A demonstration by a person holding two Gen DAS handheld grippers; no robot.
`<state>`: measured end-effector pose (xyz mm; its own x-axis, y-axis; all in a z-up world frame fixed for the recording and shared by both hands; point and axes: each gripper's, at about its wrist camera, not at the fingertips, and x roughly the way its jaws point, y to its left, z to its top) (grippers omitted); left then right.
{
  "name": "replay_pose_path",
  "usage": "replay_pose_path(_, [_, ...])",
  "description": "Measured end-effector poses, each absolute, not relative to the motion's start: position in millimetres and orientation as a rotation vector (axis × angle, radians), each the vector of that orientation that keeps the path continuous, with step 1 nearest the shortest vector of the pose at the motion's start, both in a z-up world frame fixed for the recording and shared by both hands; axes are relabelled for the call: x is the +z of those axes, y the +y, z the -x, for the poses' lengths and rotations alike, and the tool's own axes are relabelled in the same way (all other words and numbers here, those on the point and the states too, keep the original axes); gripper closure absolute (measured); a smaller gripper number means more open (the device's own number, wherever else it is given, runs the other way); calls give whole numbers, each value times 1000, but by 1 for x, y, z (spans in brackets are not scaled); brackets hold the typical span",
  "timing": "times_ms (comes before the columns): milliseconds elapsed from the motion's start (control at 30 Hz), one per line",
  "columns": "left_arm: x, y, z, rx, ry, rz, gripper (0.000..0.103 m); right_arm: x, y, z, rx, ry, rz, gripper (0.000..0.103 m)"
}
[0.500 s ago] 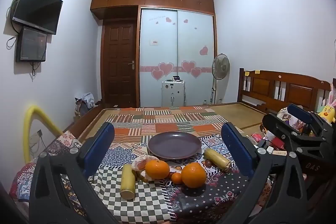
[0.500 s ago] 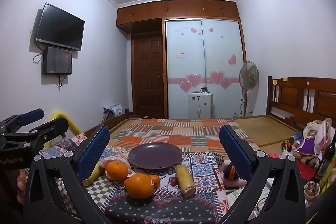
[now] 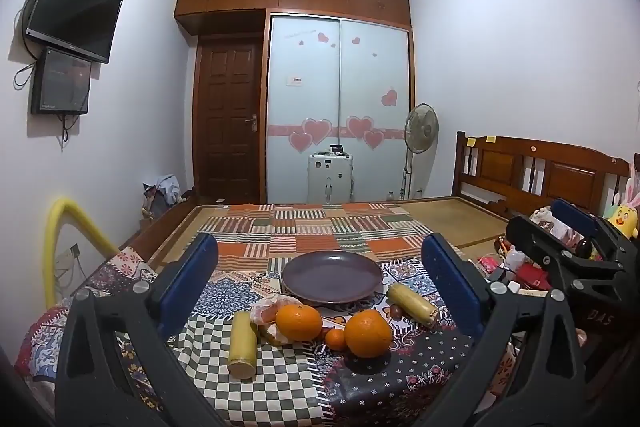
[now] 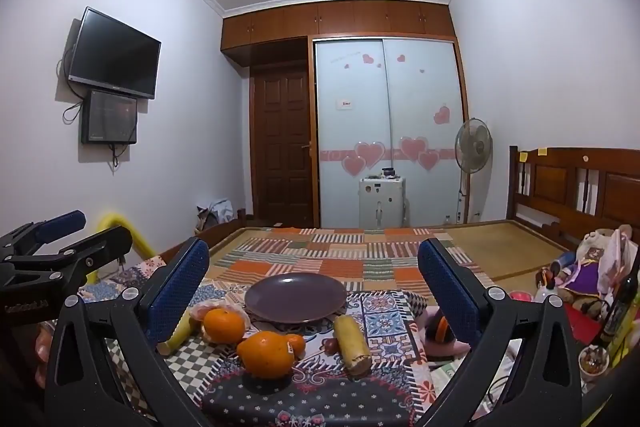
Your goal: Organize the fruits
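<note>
A: In the left wrist view, why does the left gripper (image 3: 320, 267) hang back from the fruit?

B: Its blue-padded jaws stand spread wide and hold nothing. They frame the round dark purple plate (image 3: 332, 277), which looks bare, so the sorting seems not yet begun. The large round orange (image 3: 367, 333) sits nearest, a second round orange (image 3: 299, 322) is beside it, and a tiny orange fruit (image 3: 335, 339) lies between them. A pale yellow stalk-like cylinder (image 3: 242, 343) lies to the left, and another yellow cylinder (image 3: 412, 302) lies just beside the plate's rim. All rest loose in front of the plate, probably set there so each can be lifted onto it.

A: And the surface?

B: A patchwork cloth (image 3: 280, 379) of checks and floral prints covers it.

A: What about the right wrist view?

B: The right gripper (image 4: 314, 263) is likewise spread and empty, with the plate (image 4: 296, 297) centred between its pads. The large orange (image 4: 266, 354) is closest and bears a small sticker. The left gripper shows at the left edge.

A: And the room?

B: It is a bedroom. There is a black wall-mounted television (image 4: 114, 54), a dark wooden door (image 4: 282, 143), a frosted sliding wardrobe with pink heart stickers (image 4: 386, 131), a standing fan (image 4: 474, 147) and a wooden bed headboard (image 4: 580, 183).
</note>
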<state>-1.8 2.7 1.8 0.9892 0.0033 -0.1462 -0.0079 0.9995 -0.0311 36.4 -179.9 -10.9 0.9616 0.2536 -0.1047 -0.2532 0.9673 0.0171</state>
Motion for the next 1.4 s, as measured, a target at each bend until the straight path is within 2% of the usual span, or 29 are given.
replay_pose_path(1400, [2, -3, 3, -1, 141, 24, 0, -4, -185, -32, 260, 92, -16, 0])
